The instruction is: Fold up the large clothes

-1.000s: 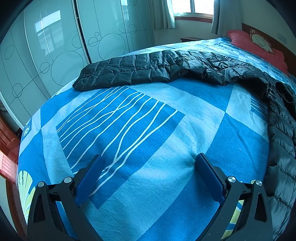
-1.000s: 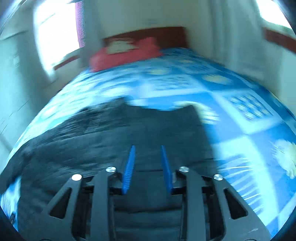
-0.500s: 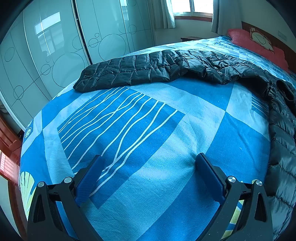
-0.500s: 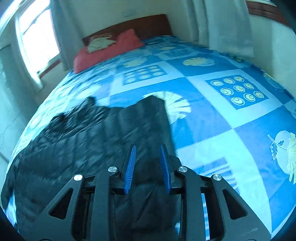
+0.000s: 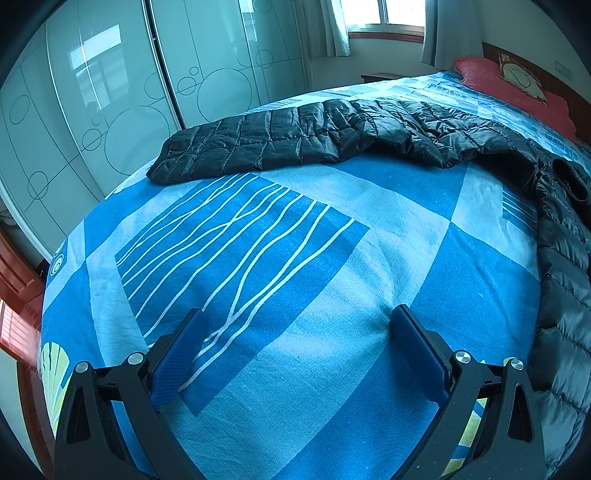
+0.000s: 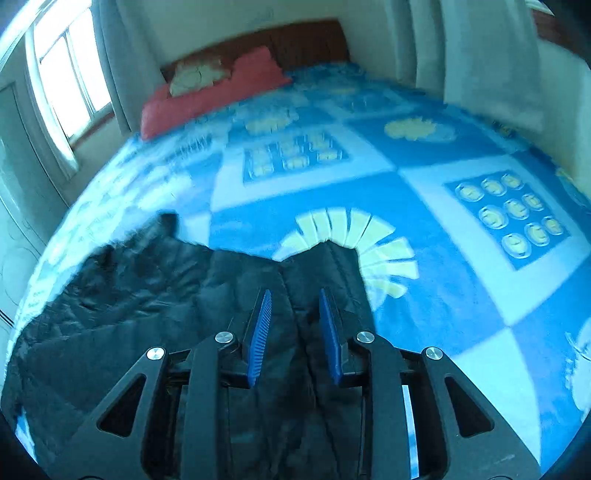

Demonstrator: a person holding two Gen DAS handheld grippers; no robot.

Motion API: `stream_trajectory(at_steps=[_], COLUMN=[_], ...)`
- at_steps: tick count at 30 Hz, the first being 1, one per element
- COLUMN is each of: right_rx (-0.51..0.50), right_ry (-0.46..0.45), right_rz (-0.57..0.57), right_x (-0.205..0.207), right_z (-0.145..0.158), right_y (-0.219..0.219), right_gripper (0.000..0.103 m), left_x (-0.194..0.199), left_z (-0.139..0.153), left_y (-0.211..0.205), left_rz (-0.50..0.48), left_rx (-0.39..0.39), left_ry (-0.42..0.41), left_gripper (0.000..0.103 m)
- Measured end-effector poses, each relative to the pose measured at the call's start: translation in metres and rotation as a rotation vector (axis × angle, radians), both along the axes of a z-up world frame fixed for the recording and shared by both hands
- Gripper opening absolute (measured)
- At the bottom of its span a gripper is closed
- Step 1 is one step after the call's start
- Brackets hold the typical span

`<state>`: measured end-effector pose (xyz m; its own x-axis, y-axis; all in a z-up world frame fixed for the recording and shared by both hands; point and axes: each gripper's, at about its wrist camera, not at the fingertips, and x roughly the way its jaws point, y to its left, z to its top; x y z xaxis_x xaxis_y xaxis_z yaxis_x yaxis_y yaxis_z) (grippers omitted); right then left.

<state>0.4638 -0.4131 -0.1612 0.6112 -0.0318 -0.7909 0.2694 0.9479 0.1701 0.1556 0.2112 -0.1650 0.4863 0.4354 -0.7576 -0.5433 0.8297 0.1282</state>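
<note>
A black quilted puffer jacket lies spread on the blue patterned bedspread. One sleeve reaches toward the far left and its body runs down the right edge. My left gripper is wide open and empty, low over bare bedspread, well short of the sleeve. In the right wrist view the jacket lies under my right gripper. Its blue fingers stand narrowly apart above the dark fabric, and I cannot tell if cloth is pinched between them.
A red pillow and a wooden headboard are at the bed's far end. Glass wardrobe doors stand to the left of the bed. Curtained windows are behind. A red wooden edge shows at the lower left.
The right gripper has swung to the right over the jacket, bringing more of the bare bedspread into view. The left gripper has barely moved.
</note>
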Motion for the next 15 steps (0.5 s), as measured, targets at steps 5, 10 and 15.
stream_trajectory(at_steps=[5,10,15], right_rx=[-0.014,-0.018,-0.018], right_ry=[-0.035,-0.111,-0.077], right_rz=[0.000,0.098,0.136], right_x=[-0.011,-0.076,-0.118], right_z=[0.013,0.028,0.012], right_y=[0.010,0.058,0.097], right_gripper=[0.031,0.050,0.050], left_x=[0.000,0.000,-0.001], left_z=[0.000,0.001,0.001], left_y=[0.001,0.001,0.001], left_rz=[0.000,0.000,0.000], left_rx=[0.000,-0.001,-0.002], left_ry=[0.001,0.000,-0.001], left_gripper=[0.099,0.099,0.099])
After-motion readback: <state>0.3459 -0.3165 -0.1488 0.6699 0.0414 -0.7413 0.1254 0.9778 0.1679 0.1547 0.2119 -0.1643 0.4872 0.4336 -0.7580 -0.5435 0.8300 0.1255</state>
